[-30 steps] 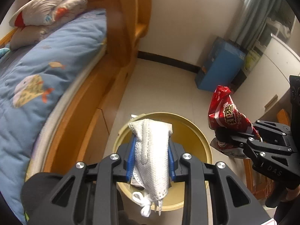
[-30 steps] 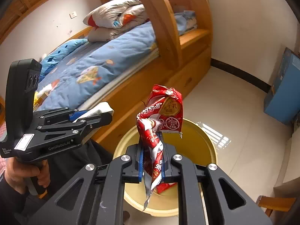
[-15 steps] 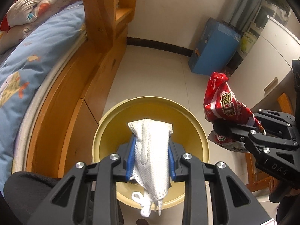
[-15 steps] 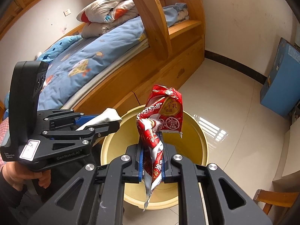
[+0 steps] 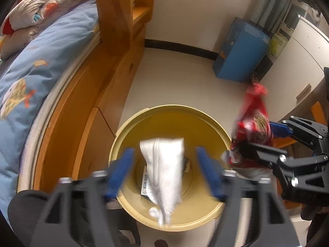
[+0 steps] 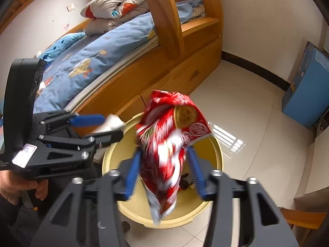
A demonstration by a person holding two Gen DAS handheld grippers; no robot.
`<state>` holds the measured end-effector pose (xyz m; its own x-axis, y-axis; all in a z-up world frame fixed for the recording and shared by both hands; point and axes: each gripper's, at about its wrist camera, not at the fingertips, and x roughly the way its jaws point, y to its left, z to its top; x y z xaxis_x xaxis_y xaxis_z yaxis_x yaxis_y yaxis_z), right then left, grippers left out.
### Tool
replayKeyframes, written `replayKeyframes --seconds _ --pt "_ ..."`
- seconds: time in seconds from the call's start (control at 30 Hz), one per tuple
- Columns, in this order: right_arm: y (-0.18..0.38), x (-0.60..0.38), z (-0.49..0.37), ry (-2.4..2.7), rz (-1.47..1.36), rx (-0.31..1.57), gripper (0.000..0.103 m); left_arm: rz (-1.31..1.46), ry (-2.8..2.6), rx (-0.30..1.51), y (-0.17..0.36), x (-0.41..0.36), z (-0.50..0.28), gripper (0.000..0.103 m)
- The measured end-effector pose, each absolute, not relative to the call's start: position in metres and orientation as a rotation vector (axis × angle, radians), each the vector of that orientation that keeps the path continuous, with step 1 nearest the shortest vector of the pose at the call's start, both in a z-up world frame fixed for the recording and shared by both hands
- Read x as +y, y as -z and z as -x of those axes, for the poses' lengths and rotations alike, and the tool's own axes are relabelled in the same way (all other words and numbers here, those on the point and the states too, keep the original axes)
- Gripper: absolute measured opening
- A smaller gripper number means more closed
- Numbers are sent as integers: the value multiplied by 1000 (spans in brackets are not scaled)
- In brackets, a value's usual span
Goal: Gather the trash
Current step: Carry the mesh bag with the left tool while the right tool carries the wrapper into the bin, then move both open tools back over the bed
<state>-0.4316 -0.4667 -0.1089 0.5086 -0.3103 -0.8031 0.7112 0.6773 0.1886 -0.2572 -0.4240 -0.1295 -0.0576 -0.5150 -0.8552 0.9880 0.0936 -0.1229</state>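
Note:
A round yellow bin (image 5: 131,131) stands on the floor below both grippers; it also shows in the right wrist view (image 6: 218,156). My left gripper (image 5: 166,173) is open, and a white mesh wrapper (image 5: 164,170) hangs blurred between its blue pads (image 5: 119,170), free of them, over the bin. My right gripper (image 6: 164,170) is open too, and a red snack bag (image 6: 170,144) is blurred between its pads (image 6: 133,173), over the bin. The red bag also shows at the right of the left wrist view (image 5: 253,123). Some dark trash lies at the bin's bottom.
A wooden bed frame (image 6: 164,72) with drawers and a blue quilt (image 5: 24,76) stands just left of the bin. A blue box (image 5: 240,49) stands against the far wall. A wooden chair (image 6: 302,218) is at the right. Pale tiled floor (image 6: 246,107) lies beyond the bin.
Both grippers have opened. The white wrapper and the red bag, held tight half a second ago, are now loose and blurred, dropping toward the bin.

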Motion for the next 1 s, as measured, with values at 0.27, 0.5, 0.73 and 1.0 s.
replayKeyframes --seconds 0.27,0.5,0.73,1.0 --pt "111 -467 433 642 -568 825 53 -664 1391 922 126 -423 252 81" --pt "113 -466 428 627 -566 845 53 -652 1383 928 127 -421 248 81" --pt "110 -463 422 619 -553 850 53 -627 1374 931 125 -418 240 81" --pt "92 -456 407 596 -497 818 53 -576 1345 888 108 -404 223 81"
